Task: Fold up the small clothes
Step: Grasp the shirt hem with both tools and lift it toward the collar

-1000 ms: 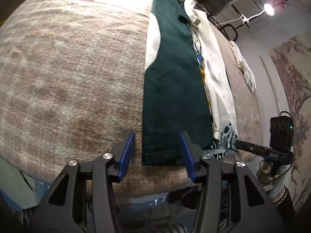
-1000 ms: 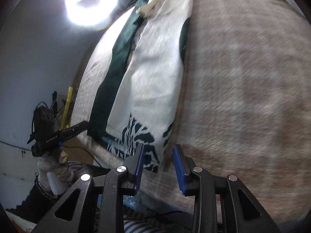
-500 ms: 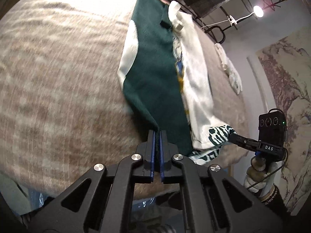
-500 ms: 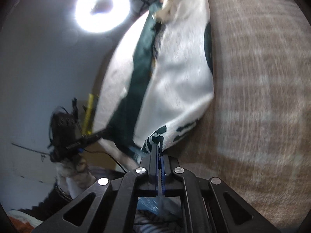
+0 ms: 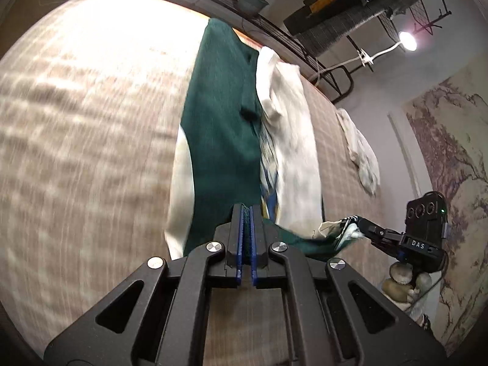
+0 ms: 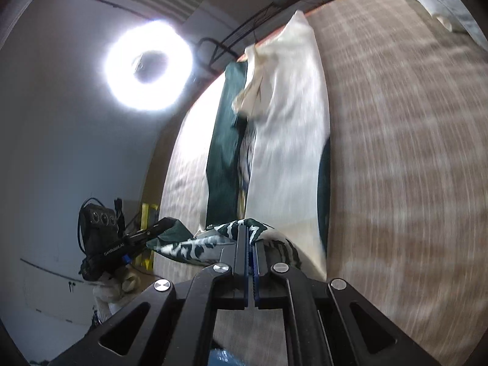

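Observation:
A dark green and white garment (image 5: 222, 140) lies lengthwise on a beige plaid bed cover (image 5: 76, 152). My left gripper (image 5: 245, 210) is shut on its near green hem, lifted off the cover. My right gripper (image 6: 251, 231) is shut on the other near corner, a green-and-white patterned hem (image 6: 213, 241), also lifted. The garment (image 6: 286, 152) stretches away from both grippers toward the far edge of the bed. The right gripper also shows in the left wrist view (image 5: 357, 225), and the left gripper in the right wrist view (image 6: 158, 225).
A second white cloth (image 5: 363, 158) lies on the cover to the right; it also shows in the right wrist view (image 6: 436, 0). A metal rail (image 5: 274, 33) runs along the far edge. A bright ring light (image 6: 149, 65) hangs at left.
Both grippers closed on the near hem corners, then lifted them and carried them forward over the garment. The near end has come off the cover.

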`<act>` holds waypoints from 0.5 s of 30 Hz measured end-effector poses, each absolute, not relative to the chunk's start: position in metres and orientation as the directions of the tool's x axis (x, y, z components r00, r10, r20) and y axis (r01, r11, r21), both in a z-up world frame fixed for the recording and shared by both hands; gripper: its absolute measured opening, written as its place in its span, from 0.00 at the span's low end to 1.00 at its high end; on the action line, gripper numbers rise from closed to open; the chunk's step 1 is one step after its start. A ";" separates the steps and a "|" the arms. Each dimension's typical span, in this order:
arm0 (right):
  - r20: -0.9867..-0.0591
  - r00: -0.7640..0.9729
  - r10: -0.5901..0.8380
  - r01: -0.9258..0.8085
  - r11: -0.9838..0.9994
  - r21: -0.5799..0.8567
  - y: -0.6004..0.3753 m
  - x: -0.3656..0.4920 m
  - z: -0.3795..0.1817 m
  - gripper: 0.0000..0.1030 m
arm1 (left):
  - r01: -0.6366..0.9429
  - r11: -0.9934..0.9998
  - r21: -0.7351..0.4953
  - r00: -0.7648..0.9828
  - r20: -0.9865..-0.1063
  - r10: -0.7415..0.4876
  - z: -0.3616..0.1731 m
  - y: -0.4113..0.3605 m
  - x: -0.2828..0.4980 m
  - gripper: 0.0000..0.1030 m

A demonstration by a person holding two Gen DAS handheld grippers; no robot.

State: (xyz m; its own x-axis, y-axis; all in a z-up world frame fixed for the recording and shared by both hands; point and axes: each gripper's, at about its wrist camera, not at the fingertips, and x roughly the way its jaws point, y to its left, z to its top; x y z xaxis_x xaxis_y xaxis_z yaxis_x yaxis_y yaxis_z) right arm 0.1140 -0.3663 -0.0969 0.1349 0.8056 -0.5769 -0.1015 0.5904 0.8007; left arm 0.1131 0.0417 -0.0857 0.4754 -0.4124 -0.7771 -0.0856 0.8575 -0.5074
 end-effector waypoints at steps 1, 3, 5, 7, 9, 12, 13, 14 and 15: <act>-0.584 0.146 0.798 -0.100 0.599 0.794 -0.365 0.122 -0.097 0.00 | -0.093 0.858 -0.506 0.479 -0.778 -0.407 -0.087 0.044 0.124 0.01; -0.593 0.162 0.789 -0.092 0.610 0.787 -0.363 0.139 -0.100 0.00 | -0.103 0.859 -0.501 0.482 -0.781 -0.397 -0.091 0.047 0.136 0.01; -0.591 0.172 0.788 -0.076 0.609 0.790 -0.363 0.152 -0.104 0.00 | -0.118 0.861 -0.494 0.484 -0.786 -0.385 -0.095 0.050 0.150 0.01; -0.595 0.180 0.783 -0.064 0.613 0.787 -0.360 0.166 -0.109 0.00 | -0.138 0.865 -0.483 0.485 -0.794 -0.367 -0.101 0.054 0.161 0.01; -0.602 0.183 0.778 -0.053 0.619 0.784 -0.356 0.179 -0.115 0.00 | -0.160 0.864 -0.478 0.478 -0.803 -0.356 -0.110 0.057 0.170 0.01; -0.614 0.183 0.768 -0.023 0.628 0.778 -0.351 0.195 -0.127 0.00 | -0.174 0.869 -0.464 0.466 -0.816 -0.342 -0.121 0.060 0.177 0.01; -0.618 0.180 0.765 -0.015 0.631 0.776 -0.348 0.200 -0.132 0.00 | -0.175 0.870 -0.460 0.463 -0.819 -0.340 -0.123 0.060 0.179 0.01; -0.625 0.177 0.760 -0.011 0.637 0.771 -0.346 0.203 -0.135 0.00 | -0.175 0.872 -0.458 0.463 -0.820 -0.338 -0.125 0.060 0.182 0.01; -0.629 0.174 0.758 -0.010 0.640 0.768 -0.344 0.205 -0.137 0.00 | -0.174 0.874 -0.455 0.465 -0.820 -0.334 -0.125 0.060 0.184 0.01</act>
State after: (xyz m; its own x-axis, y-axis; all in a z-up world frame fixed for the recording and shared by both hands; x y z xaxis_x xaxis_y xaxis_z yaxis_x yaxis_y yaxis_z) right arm 0.2052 -0.3444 -0.1372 0.1738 0.7578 -0.6290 -0.0096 0.6399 0.7684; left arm 0.1839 0.0597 -0.1252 0.4647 -0.3341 -0.8200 -0.1741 0.8735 -0.4545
